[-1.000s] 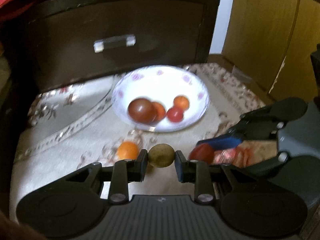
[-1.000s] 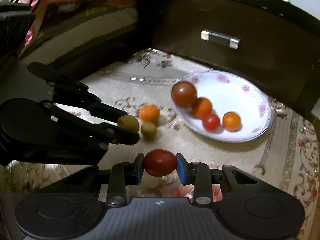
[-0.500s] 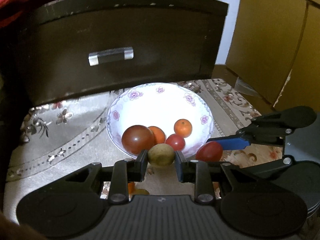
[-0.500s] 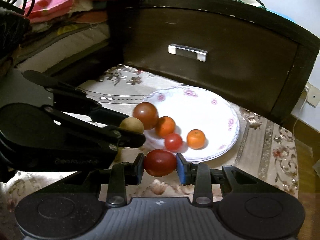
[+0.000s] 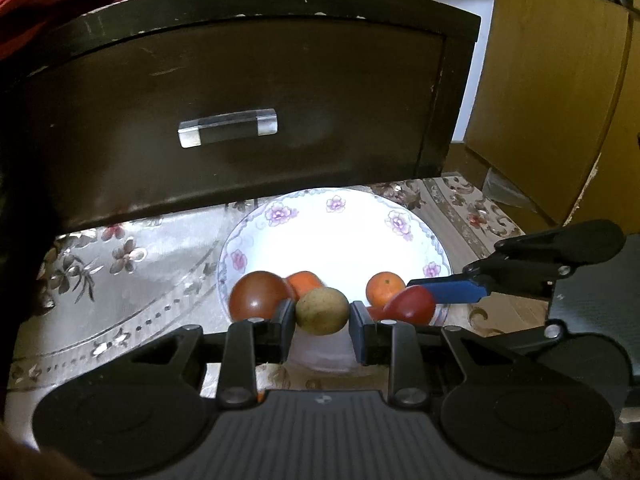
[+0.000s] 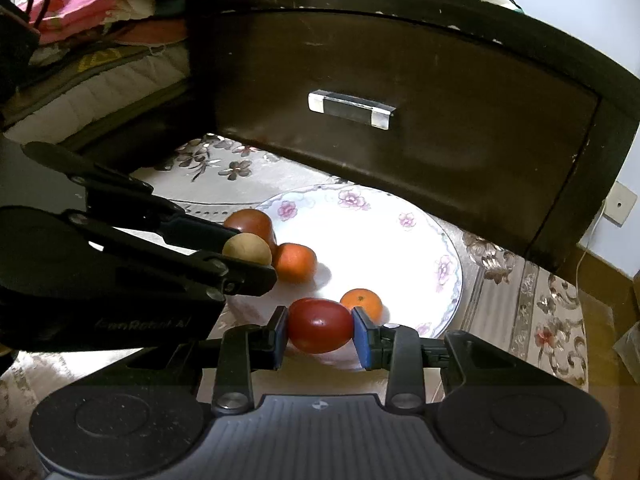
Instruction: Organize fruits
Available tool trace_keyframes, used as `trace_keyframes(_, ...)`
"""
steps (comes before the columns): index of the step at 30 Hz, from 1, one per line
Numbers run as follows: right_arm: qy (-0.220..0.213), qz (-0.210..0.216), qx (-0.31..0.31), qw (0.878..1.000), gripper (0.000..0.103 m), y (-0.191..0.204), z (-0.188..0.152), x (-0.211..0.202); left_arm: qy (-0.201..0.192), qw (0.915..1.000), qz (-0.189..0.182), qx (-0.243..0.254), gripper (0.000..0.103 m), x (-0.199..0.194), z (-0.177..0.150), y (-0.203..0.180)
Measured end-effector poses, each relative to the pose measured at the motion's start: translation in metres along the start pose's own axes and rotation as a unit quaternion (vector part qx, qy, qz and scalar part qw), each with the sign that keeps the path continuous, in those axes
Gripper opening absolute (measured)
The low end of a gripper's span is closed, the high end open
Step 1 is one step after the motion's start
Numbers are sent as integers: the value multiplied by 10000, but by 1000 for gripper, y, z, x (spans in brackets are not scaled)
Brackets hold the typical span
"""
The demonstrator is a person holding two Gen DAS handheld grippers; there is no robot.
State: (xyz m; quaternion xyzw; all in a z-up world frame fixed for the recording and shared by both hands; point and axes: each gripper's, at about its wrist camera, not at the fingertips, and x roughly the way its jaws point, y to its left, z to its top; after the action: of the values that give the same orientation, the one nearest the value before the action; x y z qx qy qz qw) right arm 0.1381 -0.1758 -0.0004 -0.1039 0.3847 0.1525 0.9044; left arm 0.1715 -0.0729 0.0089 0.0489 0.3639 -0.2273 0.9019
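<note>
Left wrist view: left gripper (image 5: pixel 322 316) clamped on yellow-green fruit (image 5: pixel 322 311) over near rim of floral plate (image 5: pixel 340 216). Right gripper (image 6: pixel 320 330) gripping red tomato (image 6: pixel 320 325), same rim. Dark tomato (image 6: pixel 250 222), two oranges on plate.

Domestic interior, probably a bedroom. We see a worn dark wooden drawer front (image 5: pixel 256 120) with a clear handle (image 5: pixel 227 127), folded clothes and bedding (image 6: pixel 100 40) piled above and beside it, a floral embroidered cloth (image 5: pixel 120 280) under a flowered plate (image 6: pixel 400 240), and cardboard boxes (image 5: pixel 560 100)
</note>
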Motion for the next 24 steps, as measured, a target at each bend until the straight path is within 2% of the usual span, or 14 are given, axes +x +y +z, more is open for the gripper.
trace_keyframes(24, -257, -178, -115, 9994, 31, -16, 10, 25, -203, 9995, 23, -222, 35, 25, 12, 8)
